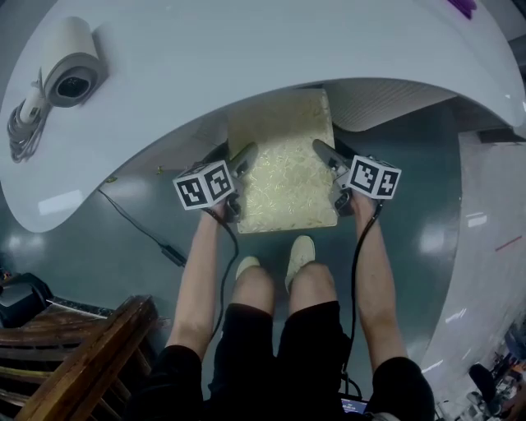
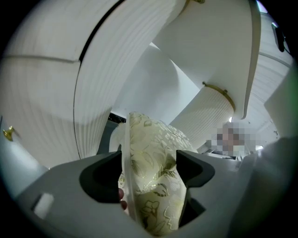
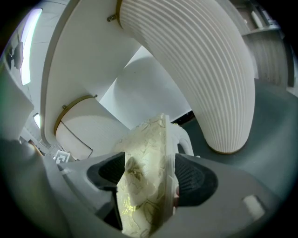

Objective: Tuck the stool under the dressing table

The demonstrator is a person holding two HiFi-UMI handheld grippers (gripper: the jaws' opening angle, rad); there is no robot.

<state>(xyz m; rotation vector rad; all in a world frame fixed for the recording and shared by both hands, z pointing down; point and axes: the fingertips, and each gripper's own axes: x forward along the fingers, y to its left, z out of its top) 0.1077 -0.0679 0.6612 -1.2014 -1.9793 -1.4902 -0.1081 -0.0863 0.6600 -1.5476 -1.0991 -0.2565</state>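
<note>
Count: one stool (image 1: 283,164), cream seat with a gold flower pattern. One white dressing table (image 1: 246,49) with a curved top. Two ribbed white supports under it: near support (image 3: 205,69), far support (image 3: 77,128). On the tabletop, far left, one white cylindrical device (image 1: 72,72) with a coiled cord (image 1: 23,123). One purple item (image 1: 462,6) at the top right edge, too cropped to identify. One black cable (image 1: 140,230) on the dark glossy floor (image 1: 99,263). One wooden piece of furniture (image 1: 82,353) bottom left. Two tongs: left gripper (image 1: 238,168), right gripper (image 1: 330,164), one marker cube each: left cube (image 1: 205,185), right cube (image 1: 376,177). Two pale shoes (image 1: 300,253).

Stool position: in the table's knee recess. The seat's far edge sits right at the tabletop rim, and most of the seat is uncovered from above. The shoes are just behind the seat's near edge.

Pose: the person is behind the stool, both bare forearms stretched forward and down. They run roughly parallel, one either side of the knees. The left gripper is on the seat's left edge, the right gripper on its right edge. Both angle down and slightly inward, about level with each other.

Tongs: in the left gripper view the cushion edge fills the gap with both pads against it, so it is clamped on the stool. The right gripper view shows the same: seat edge pinched between both pads, fabric bulging. Both sets of jaws stand wide around the thick seat.
</note>
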